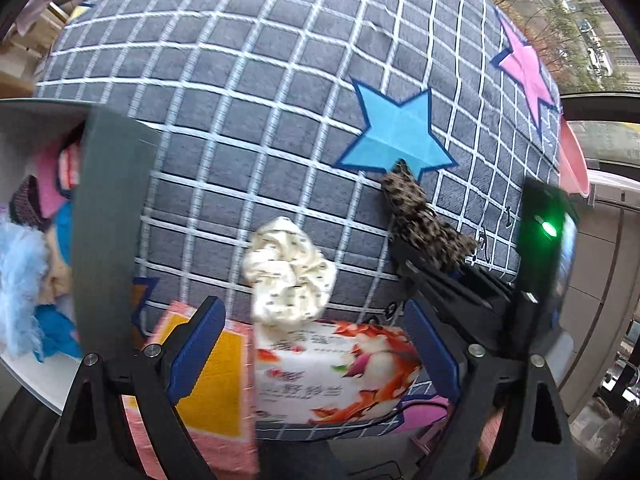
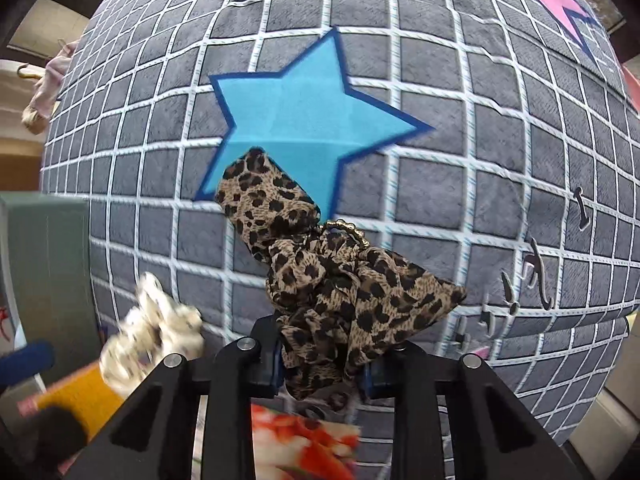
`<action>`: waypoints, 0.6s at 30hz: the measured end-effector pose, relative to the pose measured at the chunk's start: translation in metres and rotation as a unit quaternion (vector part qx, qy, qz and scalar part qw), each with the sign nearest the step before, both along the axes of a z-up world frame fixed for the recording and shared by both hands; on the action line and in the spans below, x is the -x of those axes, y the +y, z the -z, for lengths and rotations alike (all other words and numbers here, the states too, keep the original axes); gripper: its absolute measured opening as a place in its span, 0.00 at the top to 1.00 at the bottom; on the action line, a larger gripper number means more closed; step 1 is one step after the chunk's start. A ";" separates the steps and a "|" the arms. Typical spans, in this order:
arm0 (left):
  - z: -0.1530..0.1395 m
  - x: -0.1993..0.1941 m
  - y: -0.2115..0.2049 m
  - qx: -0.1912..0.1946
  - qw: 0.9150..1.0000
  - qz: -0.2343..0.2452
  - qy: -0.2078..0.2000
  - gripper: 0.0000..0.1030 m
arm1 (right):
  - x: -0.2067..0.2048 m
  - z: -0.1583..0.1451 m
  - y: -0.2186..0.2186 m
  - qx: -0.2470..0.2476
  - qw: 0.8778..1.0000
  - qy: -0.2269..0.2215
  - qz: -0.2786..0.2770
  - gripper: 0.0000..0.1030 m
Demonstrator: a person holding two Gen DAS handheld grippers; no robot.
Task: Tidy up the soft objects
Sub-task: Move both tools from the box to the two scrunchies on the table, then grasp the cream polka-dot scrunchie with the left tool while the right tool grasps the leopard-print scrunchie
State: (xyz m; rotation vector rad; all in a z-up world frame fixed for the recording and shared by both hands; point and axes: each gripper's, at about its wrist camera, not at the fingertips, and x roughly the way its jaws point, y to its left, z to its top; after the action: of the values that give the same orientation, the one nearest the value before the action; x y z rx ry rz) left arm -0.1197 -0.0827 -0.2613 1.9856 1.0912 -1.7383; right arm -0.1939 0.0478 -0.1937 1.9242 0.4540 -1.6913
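Observation:
A cream scrunchie (image 1: pixel 288 268) lies on the grey checked bedspread (image 1: pixel 240 120), touching the top edge of a flowered tissue pack (image 1: pixel 332 372). My left gripper (image 1: pixel 316 344) hangs over them, open, its blue pads (image 1: pixel 196 344) standing on either side of the pack without touching it. My right gripper (image 2: pixel 324 364) is shut on a leopard-print hair tie (image 2: pixel 332 288), which bunches up over a blue star on the spread. In the left wrist view that right gripper (image 1: pixel 408 264) comes in from the right with the leopard hair tie (image 1: pixel 424 220). The cream scrunchie (image 2: pixel 152 340) shows blurred at lower left.
An open box (image 1: pixel 112 220) with a grey-green wall stands at the left, holding several soft things in pink, blue and light blue. A pink and yellow cloth (image 1: pixel 212 380) lies under the tissue pack. A pink basin (image 1: pixel 572 160) sits at the bed's right edge.

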 end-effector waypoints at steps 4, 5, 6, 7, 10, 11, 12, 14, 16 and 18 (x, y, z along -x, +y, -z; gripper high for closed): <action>0.020 0.017 0.014 0.034 0.999 0.012 -0.027 0.10 | 0.015 -0.003 0.057 0.014 0.999 -0.012 0.048 0.73; 0.029 0.019 0.016 0.040 0.998 0.009 -0.039 0.10 | 0.017 -0.004 0.072 0.014 0.998 -0.011 0.056 0.73; 0.038 0.020 0.018 0.043 0.998 0.004 -0.053 0.10 | 0.019 -0.006 0.092 0.012 0.998 -0.011 0.067 0.73; 0.046 0.019 0.019 0.044 0.997 -0.002 -0.062 0.10 | 0.019 -0.007 0.108 0.010 0.997 -0.012 0.075 0.73; 0.066 0.017 0.022 0.041 0.995 -0.013 -0.086 0.10 | 0.013 -0.009 0.148 0.016 0.996 -0.017 0.090 0.72; 0.072 0.017 0.025 0.042 0.995 -0.014 -0.092 0.10 | 0.011 -0.010 0.157 0.020 0.995 -0.019 0.095 0.72; 0.077 0.017 0.027 0.044 0.994 -0.013 -0.096 0.10 | 0.009 -0.012 0.164 0.025 0.995 -0.019 0.100 0.70; 0.083 0.018 0.031 0.049 0.994 -0.006 -0.100 0.10 | 0.005 -0.011 0.182 0.031 0.994 -0.018 0.107 0.54; 0.088 0.019 0.034 0.054 0.993 -0.001 -0.103 0.10 | 0.004 -0.015 0.190 0.034 0.993 -0.003 0.110 0.38; 0.089 0.020 0.036 0.058 0.993 0.000 -0.102 0.10 | 0.002 -0.021 0.194 0.034 0.994 0.020 0.105 0.38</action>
State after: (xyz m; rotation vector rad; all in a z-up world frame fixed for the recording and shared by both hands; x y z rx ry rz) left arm -0.1393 -0.0472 -0.3501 2.0378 0.9027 -1.5202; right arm -0.1960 0.2421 -0.1727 1.9481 0.2093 -1.8541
